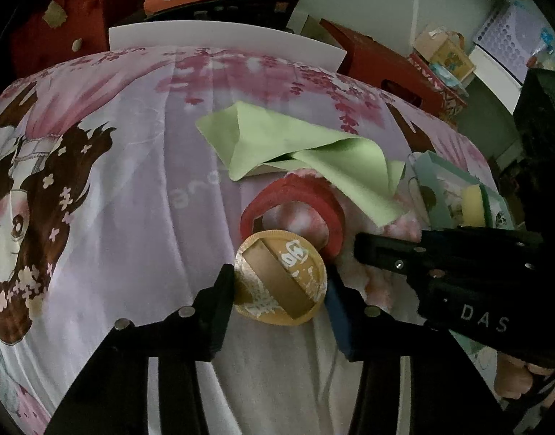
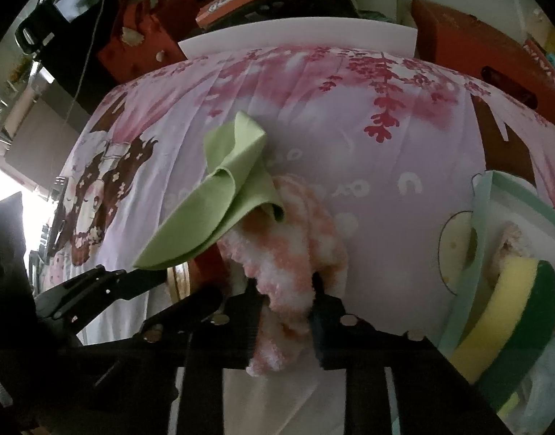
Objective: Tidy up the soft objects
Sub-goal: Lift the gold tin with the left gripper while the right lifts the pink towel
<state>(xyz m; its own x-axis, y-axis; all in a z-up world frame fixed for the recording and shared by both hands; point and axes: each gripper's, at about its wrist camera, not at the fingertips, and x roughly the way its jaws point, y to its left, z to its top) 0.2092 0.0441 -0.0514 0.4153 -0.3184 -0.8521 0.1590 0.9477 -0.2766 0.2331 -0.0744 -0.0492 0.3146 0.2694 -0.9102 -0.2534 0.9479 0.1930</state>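
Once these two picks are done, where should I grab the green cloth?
Take the green cloth by its raised fold ridge, coming from above with the gripper across the ridge. The fold stands clear of the bedsheet, so there is something to pinch, while the flat lower corner drapes over the fluffy pink cloth and red ring.

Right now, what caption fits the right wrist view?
Right gripper pinching a fluffy pink-and-white cloth under a green cloth on the printed sheet.

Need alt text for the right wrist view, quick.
The right gripper pinches a fluffy pink-and-white cloth on a pink printed sheet. A green cloth drapes over it; a yellow-green sponge sits in a box at right.
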